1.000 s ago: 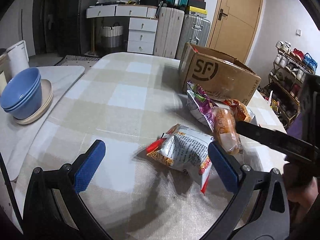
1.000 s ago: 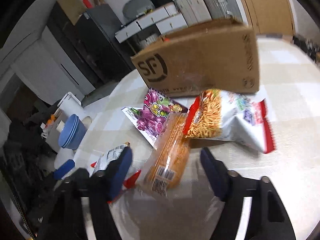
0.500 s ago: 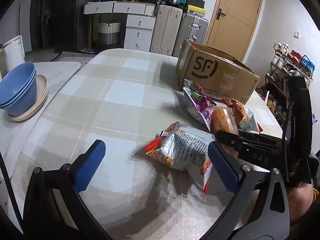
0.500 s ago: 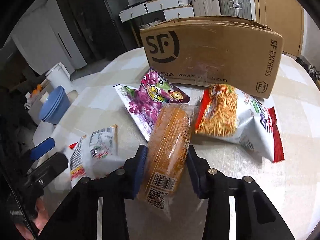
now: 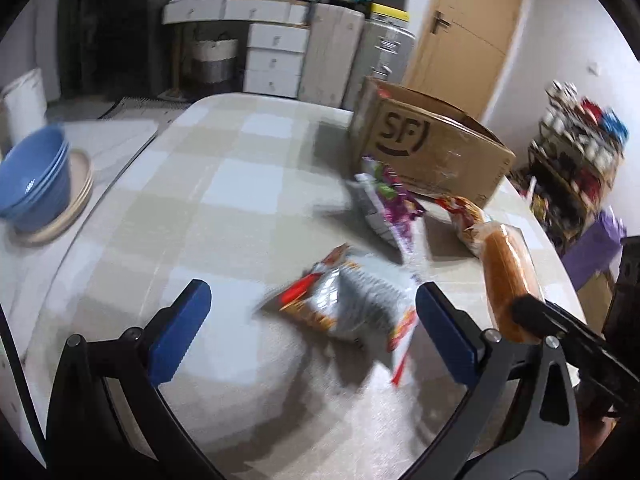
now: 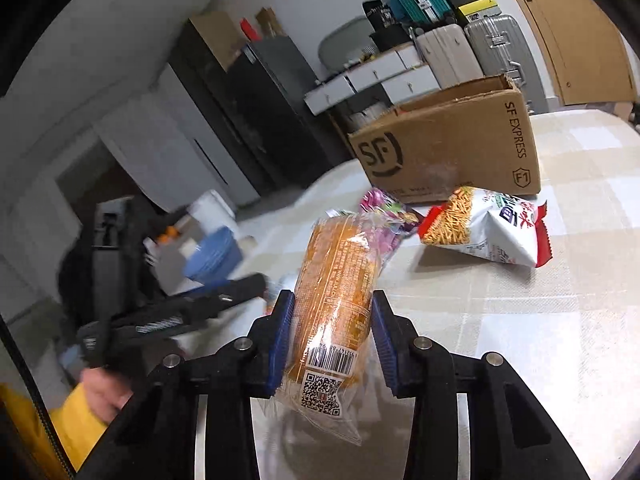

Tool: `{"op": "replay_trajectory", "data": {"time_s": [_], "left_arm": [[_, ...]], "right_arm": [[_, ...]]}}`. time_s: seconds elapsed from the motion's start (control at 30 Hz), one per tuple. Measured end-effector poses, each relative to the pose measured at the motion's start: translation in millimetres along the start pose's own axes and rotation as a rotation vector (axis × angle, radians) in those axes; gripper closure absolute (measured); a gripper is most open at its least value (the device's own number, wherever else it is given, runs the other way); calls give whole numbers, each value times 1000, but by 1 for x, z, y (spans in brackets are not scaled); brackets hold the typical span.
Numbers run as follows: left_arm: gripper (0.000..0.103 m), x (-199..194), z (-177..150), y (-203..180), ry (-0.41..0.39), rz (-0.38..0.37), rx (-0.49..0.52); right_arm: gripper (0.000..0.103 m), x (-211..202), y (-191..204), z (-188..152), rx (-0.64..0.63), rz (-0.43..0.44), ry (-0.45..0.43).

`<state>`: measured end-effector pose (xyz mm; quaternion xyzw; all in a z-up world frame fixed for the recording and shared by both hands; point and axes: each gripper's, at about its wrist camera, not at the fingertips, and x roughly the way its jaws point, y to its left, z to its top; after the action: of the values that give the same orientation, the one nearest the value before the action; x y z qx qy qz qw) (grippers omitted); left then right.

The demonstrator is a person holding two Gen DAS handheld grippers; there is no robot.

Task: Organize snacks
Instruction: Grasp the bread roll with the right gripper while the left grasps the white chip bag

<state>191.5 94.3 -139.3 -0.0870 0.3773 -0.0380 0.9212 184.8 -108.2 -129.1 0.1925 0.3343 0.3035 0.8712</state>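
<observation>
Since a second ago: right gripper (image 6: 331,330) closed onto the bread loaf (image 6: 338,292) and lifted it off the table (image 6: 560,320); previously open around it with the loaf lying flat. Blue pads clamped on both sides of the wrapped loaf, barcode end hanging toward the camera, far end tilted up. Seen from the left wrist view: loaf (image 5: 506,276) held clear of the checked cloth at the table's right edge. Left gripper (image 5: 310,330) open wide, nothing between the pads, hovering near the silver snack bag (image 5: 352,304). Purple snack bag (image 5: 390,204) and noodle snack bag (image 6: 484,228) lying on the table just in front of the cardboard box (image 6: 452,148). Blue bowls (image 5: 34,184) stacked on a side surface, well apart.
</observation>
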Motion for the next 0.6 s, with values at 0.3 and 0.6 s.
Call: {"op": "replay_trajectory", "data": {"time_s": [0.3, 0.6], "left_arm": [[1, 45, 10, -24, 142, -8, 132], [37, 50, 3, -28, 195, -104, 112]], "right_arm": [[65, -17, -19, 1, 92, 39, -39], [65, -17, -25, 1, 122, 61, -42]]}}
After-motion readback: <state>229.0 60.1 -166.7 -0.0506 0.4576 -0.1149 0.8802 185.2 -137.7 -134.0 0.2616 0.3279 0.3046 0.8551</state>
